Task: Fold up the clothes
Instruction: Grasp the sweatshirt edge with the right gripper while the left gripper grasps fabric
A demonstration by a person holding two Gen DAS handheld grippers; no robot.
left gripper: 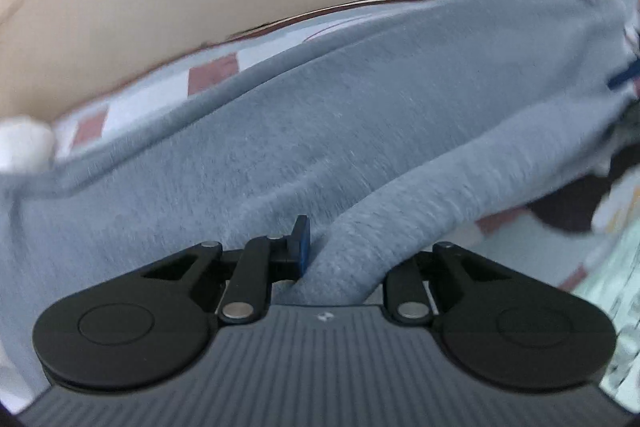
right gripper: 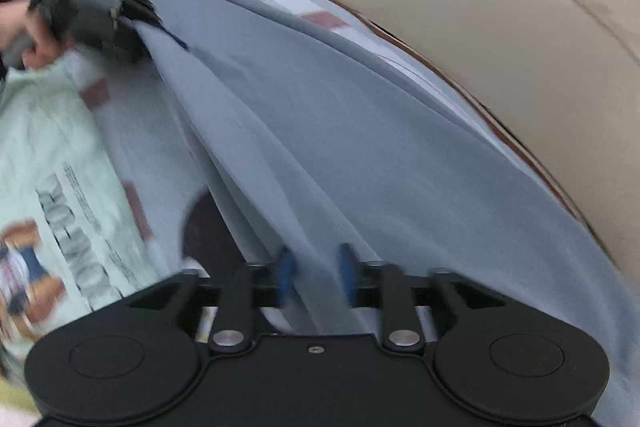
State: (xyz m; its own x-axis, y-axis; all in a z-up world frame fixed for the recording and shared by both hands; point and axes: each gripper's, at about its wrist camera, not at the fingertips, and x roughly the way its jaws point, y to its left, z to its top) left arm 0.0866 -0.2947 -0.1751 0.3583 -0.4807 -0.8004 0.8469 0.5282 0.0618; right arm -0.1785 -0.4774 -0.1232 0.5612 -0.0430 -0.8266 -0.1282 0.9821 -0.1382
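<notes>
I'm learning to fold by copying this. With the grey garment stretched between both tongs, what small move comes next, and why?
Probably close the right tongs: they stand apart around the grey garment without pinching it, while the left tongs grip its far end, so the cloth could slip.

Left claw (left gripper: 320,251): black linkage arms, silver pivot pins, blue pad, grey ribbed housing.
Right claw (right gripper: 316,277): black linkage arms, silver pivot pins, blue pads, black housing with one small screw.
</notes>
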